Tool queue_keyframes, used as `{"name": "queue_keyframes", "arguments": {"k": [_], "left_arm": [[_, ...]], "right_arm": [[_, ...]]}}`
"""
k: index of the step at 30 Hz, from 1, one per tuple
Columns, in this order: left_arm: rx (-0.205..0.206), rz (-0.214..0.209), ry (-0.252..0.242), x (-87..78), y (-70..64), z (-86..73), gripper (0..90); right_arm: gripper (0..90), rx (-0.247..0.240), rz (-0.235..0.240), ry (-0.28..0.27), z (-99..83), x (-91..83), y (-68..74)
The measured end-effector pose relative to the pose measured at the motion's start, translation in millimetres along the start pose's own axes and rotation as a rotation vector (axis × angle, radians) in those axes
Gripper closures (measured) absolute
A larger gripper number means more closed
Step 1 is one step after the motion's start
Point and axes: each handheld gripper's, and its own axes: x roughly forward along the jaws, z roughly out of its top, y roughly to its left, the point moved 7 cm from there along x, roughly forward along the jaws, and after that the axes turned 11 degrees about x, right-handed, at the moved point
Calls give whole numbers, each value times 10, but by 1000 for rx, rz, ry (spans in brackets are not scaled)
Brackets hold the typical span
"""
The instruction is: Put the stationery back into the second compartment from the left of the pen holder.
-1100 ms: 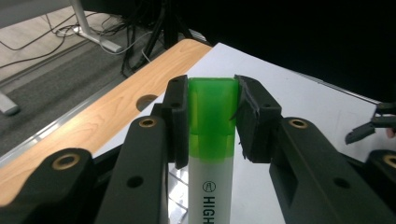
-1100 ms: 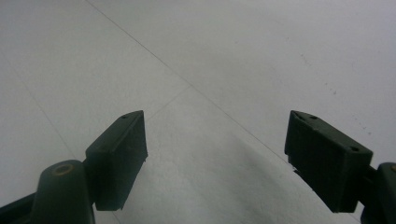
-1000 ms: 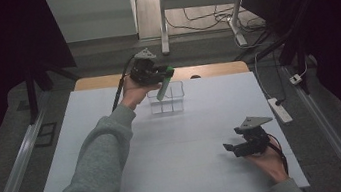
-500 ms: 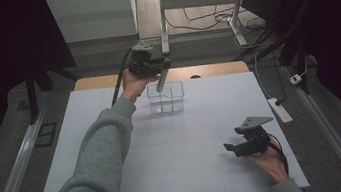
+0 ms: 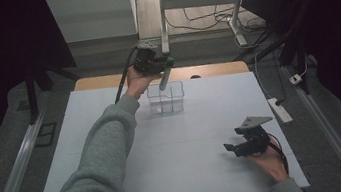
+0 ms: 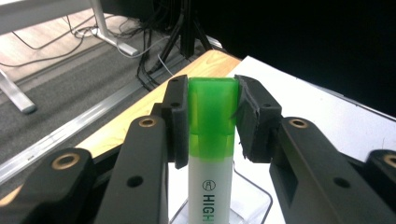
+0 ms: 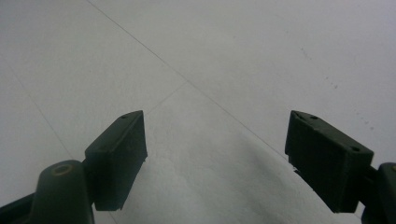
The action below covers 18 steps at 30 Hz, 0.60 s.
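Left gripper (image 6: pixel 210 116) clamps the green cap of a highlighter (image 6: pixel 211 154), whose white barrel hangs into the clear divided container (image 5: pixel 166 98) below. Right gripper (image 7: pixel 215 158), jaws spread wide, rests over the white table (image 5: pixel 189 138).

Over the last second the left gripper (image 5: pixel 162 68) rose from just above the clear bin (image 5: pixel 166 98) and moved toward the far edge of the table (image 5: pixel 90 152); a second ago it sat low over the bin's near-left rim, and now it was held higher, over the wooden strip; the green-capped highlighter (image 5: pixel 164 76) went up with it, clamped by its cap between the jaws, its white barrel hanging down at a slant toward the bin's opening; the grey sleeve (image 5: pixel 103 156) stretched farther forward along with the hand.
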Motion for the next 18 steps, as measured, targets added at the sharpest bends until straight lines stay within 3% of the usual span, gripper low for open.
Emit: {"name": "queue_keyframes", "arguments": {"k": [4,11,14,18], "left_arm": [[-21,-11,1,30,10,-41,663],[12,-4,50,57,-43,-151,650],[2,-14,58,32,-50,-188,499],[-3,-35,64,-15,-76,-223,447]], "right_arm": [[201,-1,0,2,-2,0,-1],[200,-6,-2,10,-10,3,11],[200,-5,-3,8,-7,1,11],[200,-7,0,9,-8,6,14]]}}
